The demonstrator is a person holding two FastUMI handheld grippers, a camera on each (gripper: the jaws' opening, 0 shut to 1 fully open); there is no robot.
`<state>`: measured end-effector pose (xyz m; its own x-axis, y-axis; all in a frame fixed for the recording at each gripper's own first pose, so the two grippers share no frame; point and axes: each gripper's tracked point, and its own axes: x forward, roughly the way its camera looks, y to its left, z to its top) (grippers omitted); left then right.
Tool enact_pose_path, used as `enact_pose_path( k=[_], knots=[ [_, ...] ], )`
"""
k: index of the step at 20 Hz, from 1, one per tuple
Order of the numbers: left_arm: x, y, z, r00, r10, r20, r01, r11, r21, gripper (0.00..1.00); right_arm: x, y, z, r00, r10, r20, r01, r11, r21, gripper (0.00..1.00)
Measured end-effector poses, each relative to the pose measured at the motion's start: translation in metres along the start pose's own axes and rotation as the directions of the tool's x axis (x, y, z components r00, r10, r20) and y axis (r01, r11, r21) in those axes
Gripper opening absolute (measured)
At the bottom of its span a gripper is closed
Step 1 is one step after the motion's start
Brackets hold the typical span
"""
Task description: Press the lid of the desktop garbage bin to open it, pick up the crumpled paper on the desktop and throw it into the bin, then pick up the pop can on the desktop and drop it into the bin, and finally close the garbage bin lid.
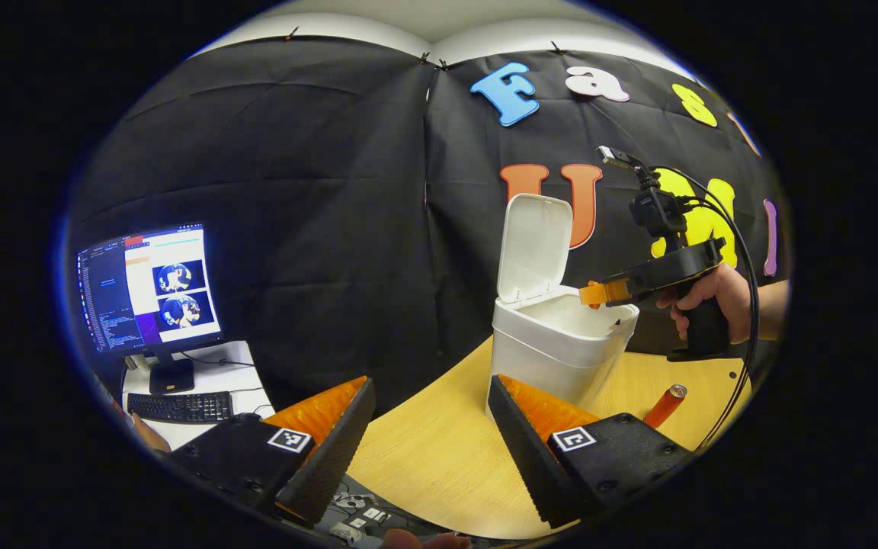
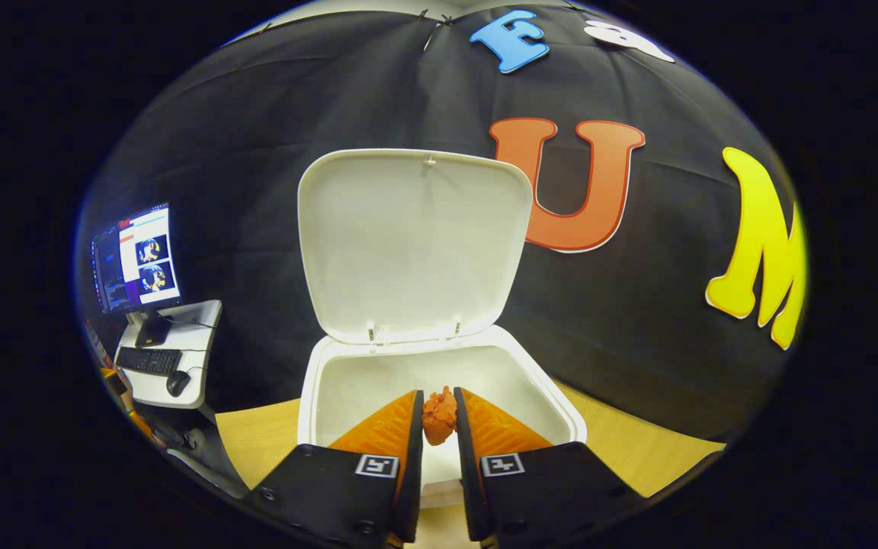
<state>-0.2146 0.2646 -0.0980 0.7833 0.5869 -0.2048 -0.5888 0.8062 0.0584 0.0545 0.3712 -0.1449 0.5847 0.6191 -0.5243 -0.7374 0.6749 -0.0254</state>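
Jaws of right gripper [image 2: 439,415] clamped on crumpled paper [image 2: 440,418] over open bin [image 2: 317,396], lid [image 2: 412,240] up at 12 o'clock; release straight down, clear of rim; left gripper [image 1: 431,415] jaws apart, idle; pop can [image 1: 665,405] on bench [image 1: 424,450] at 3 o'clock of bin.

My light wooden worktop [image 1: 439,450] is carrying the white bin [image 1: 553,354], standing upright with its lid raised, and the pop can [image 1: 666,405] is lying on its side just beside it.
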Motion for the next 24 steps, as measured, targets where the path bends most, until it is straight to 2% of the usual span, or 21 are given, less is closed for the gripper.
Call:
enact_pose_path(
  k=[1, 3, 4, 6, 7, 9, 11, 14, 17, 19, 24],
  knots=[
    [0.001, 0.000, 0.000, 1.000, -0.001, -0.001, 0.001, 1.000, 0.000, 0.98, 0.001, -0.001, 0.000, 1.000, -0.002, -0.004, 0.002, 1.000, -0.001, 0.30],
    [0.002, -0.003, 0.000, 1.000, -0.009, -0.001, 0.009, 1.000, -0.002, 0.99, 0.000, -0.003, 0.001, 1.000, -0.002, -0.008, 0.002, 1.000, 0.011, 0.31],
    [0.004, -0.004, 0.000, 1.000, -0.015, 0.000, 0.015, 1.000, 0.000, 0.98, 0.001, -0.004, -0.001, 1.000, -0.004, -0.008, 0.004, 1.000, 0.015, 0.36],
    [0.006, -0.007, 0.000, 1.000, -0.031, -0.001, 0.031, 1.000, 0.004, 0.99, 0.001, -0.004, -0.001, 1.000, -0.007, -0.008, 0.007, 1.000, 0.022, 0.54],
    [0.007, -0.008, 0.001, 0.999, -0.039, 0.002, 0.039, 0.999, 0.007, 0.98, 0.000, -0.005, -0.001, 1.000, -0.009, -0.008, 0.009, 1.000, 0.024, 0.60],
    [0.010, -0.018, 0.005, 0.998, -0.068, 0.011, 0.068, 0.998, 0.013, 0.99, -0.007, -0.006, 0.002, 1.000, -0.007, 0.001, 0.007, 0.999, 0.037, 0.65],
    [0.012, -0.040, 0.010, 0.989, -0.148, 0.029, 0.148, 0.989, 0.016, 0.99, -0.022, -0.008, 0.011, 1.000, 0.003, 0.029, -0.005, 0.997, 0.077, 0.65],
    [0.013, -0.059, 0.020, 0.975, -0.213, 0.065, 0.211, 0.977, 0.037, 0.99, -0.049, -0.021, 0.019, 0.996, -0.026, 0.084, 0.019, 0.996, 0.084, 0.67],
    [0.016, -0.091, 0.023, 0.951, -0.297, 0.079, 0.295, 0.955, 0.044, 0.99, -0.088, -0.033, 0.034, 0.986, -0.030, 0.163, 0.010, 0.992, 0.122, 0.83],
    [0.017, -0.120, 0.019, 0.928, -0.365, 0.075, 0.363, 0.931, 0.035, 0.99, -0.113, -0.051, 0.034, 0.976, -0.074, 0.204, 0.046, 0.989, 0.139, 0.88],
    [0.000, -0.184, 0.013, 0.854, -0.515, 0.075, 0.508, 0.856, 0.089, 0.99, -0.172, -0.103, 0.026, 0.945, -0.192, 0.266, 0.135, 0.967, 0.217, 0.88]
  ],
)
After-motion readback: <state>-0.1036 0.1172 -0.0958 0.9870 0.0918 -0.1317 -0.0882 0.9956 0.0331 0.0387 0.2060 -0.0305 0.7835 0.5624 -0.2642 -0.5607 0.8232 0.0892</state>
